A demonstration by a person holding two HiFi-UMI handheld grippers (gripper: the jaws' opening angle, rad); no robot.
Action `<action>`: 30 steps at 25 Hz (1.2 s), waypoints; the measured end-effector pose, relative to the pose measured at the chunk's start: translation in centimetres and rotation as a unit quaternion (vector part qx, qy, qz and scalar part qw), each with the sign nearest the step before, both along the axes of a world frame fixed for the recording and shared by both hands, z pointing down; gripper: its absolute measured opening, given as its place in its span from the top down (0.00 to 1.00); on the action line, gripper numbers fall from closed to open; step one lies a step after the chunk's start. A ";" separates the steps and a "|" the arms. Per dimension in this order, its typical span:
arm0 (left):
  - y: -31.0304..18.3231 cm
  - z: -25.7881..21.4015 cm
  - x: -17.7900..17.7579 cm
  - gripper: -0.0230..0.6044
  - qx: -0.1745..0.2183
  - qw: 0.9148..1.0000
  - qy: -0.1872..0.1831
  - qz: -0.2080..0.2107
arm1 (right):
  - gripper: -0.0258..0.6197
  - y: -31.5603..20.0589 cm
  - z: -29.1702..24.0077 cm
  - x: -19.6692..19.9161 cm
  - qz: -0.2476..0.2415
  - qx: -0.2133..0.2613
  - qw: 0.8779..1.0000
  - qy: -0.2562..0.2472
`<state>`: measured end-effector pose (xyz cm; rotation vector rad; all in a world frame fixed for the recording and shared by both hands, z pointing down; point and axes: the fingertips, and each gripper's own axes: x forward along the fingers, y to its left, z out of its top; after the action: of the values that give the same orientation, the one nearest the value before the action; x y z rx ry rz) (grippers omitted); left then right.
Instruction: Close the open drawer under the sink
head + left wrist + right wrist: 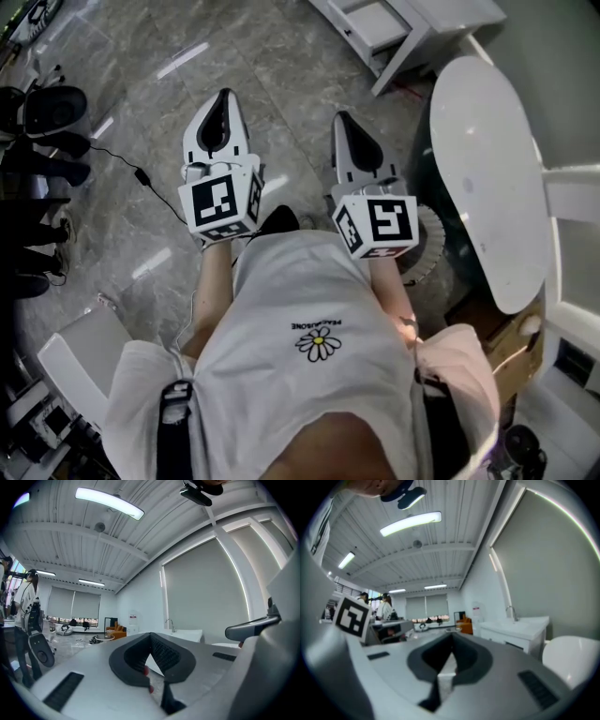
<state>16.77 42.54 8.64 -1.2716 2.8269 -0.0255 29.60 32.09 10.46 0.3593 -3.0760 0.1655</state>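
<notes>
The white sink cabinet (394, 28) stands at the top of the head view, its drawer (373, 21) pulled out toward the floor. In the right gripper view the same cabinet (516, 631) with its tap (510, 612) is some way ahead on the right. The left gripper view shows the tap (170, 624) far off. Both grippers are held level in front of the person, well short of the cabinet. My left gripper (223, 97) (150, 635) is shut and holds nothing. My right gripper (341, 118) (451, 645) is also shut and holds nothing.
A white oval table (487, 178) stands close on the right, with a cardboard box (511, 352) under it. Black equipment (47, 112) and a cable (141, 173) lie on the grey marble floor at left. People (384, 604) stand far across the room.
</notes>
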 end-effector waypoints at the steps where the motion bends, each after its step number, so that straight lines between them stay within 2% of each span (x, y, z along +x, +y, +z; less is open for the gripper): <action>1: -0.3 -0.1 0.3 0.93 0.002 1.000 -0.002 0.001 | 0.91 -0.3 0.1 0.3 0.001 0.000 1.000 0.001; 7: -1.7 -0.2 1.3 0.93 0.008 1.000 0.000 0.011 | 0.91 -0.9 0.1 1.5 -0.001 0.008 1.000 -0.002; 11: -2.4 -0.1 1.2 0.93 0.013 0.999 -0.015 0.025 | 0.91 -1.1 0.4 0.9 -0.001 0.019 1.000 -0.006; 17: -4.5 1.3 -1.5 0.93 0.028 0.999 0.008 0.031 | 0.91 -2.3 0.1 -1.2 -0.001 0.039 0.999 -0.007; 20: -5.7 0.3 -2.8 0.93 0.032 0.999 -0.001 0.040 | 0.91 -2.4 -0.4 -2.6 -0.023 0.024 0.999 -0.015; 23: -7.0 0.6 -3.7 0.93 0.024 0.998 -0.002 0.053 | 0.91 -2.7 0.2 -4.2 -0.034 0.002 0.999 -0.017; 27: -8.4 1.9 -6.4 0.93 0.009 0.998 0.008 0.061 | 0.91 -3.1 1.5 -7.3 -0.037 0.017 0.999 0.002; 30: -9.7 2.6 -9.1 0.93 0.004 0.998 0.012 0.066 | 0.91 -3.9 2.2 -10.1 -0.040 0.006 0.999 0.006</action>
<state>7.68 32.80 11.20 -1.4631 2.7536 0.0062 19.50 28.15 12.69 0.2373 -3.0737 0.1426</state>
